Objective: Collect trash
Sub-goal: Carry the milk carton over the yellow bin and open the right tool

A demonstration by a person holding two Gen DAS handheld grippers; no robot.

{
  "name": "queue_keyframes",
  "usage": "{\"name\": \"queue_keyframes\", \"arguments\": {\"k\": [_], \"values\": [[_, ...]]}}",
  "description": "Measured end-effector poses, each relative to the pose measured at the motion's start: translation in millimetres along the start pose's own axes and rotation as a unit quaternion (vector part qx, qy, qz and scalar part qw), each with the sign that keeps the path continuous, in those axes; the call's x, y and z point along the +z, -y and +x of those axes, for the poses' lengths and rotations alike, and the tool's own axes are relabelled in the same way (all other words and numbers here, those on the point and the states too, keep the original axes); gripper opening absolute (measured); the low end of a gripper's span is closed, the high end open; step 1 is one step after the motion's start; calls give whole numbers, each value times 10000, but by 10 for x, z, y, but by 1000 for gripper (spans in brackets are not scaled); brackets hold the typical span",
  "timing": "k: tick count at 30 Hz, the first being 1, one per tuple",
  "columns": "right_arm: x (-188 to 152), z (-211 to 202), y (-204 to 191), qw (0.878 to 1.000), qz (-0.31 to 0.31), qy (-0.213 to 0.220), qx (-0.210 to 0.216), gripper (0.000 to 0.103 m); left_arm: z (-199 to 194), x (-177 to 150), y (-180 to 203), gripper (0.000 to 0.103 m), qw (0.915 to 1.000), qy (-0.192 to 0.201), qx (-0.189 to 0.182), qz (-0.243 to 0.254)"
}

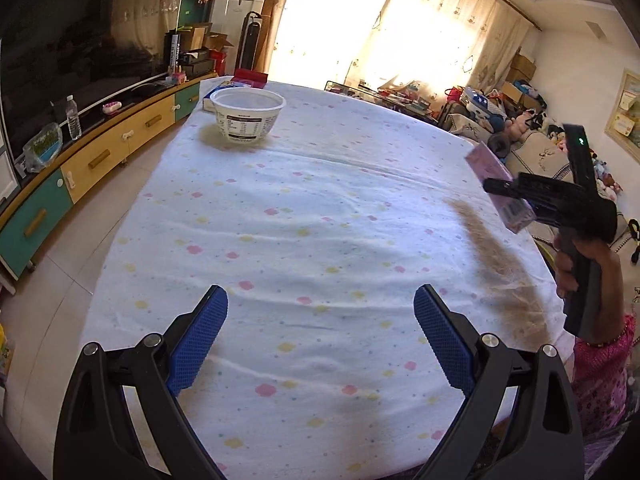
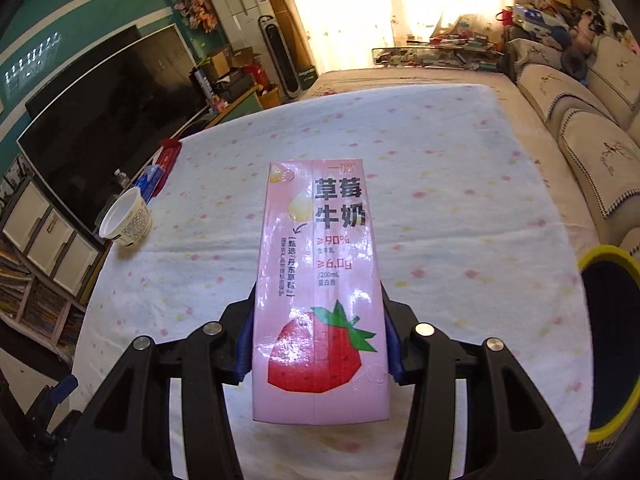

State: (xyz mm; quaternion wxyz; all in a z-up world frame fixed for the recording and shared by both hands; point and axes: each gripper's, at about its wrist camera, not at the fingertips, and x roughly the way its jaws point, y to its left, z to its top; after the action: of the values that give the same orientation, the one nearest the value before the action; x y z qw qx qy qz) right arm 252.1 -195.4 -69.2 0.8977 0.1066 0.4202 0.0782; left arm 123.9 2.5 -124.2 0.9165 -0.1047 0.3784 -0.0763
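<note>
My right gripper (image 2: 320, 344) is shut on a pink strawberry milk carton (image 2: 320, 280) and holds it above the table; the carton (image 1: 500, 188) and that gripper (image 1: 516, 196) also show at the right edge in the left wrist view. My left gripper (image 1: 320, 320) is open and empty over the near part of the table. A white plastic bowl (image 1: 247, 116) with a printed label stands at the table's far left; it also shows in the right wrist view (image 2: 126, 220).
The table (image 1: 320, 220) wears a white cloth with pastel dots. A yellow-rimmed bin (image 2: 608, 340) sits at the right edge. A blue box (image 2: 150, 180) and a red box (image 2: 168, 156) lie at the far left edge. A TV cabinet stands left, sofas right.
</note>
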Motion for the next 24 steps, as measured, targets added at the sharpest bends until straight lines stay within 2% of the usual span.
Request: {"name": "queue_keyframes", "arguments": {"k": [4, 7, 14, 22, 24], "values": [[-139, -412, 684, 9969, 457, 337, -540, 48, 27, 14, 129, 93, 9999, 10, -52, 112], [-231, -637, 1232, 9900, 873, 507, -989, 48, 74, 31, 233, 93, 9998, -58, -88, 194], [-483, -712, 2157, 9726, 1562, 407, -1675, 48, 169, 74, 475, 93, 9992, -170, -119, 328], [-622, -418, 2544, 9656, 1808, 132, -1862, 49, 292, 109, 779, 93, 9978, -318, -105, 564], [-647, -395, 2592, 9641, 1897, 150, -1854, 56, 332, 132, 811, 93, 9975, -339, -92, 610]]}}
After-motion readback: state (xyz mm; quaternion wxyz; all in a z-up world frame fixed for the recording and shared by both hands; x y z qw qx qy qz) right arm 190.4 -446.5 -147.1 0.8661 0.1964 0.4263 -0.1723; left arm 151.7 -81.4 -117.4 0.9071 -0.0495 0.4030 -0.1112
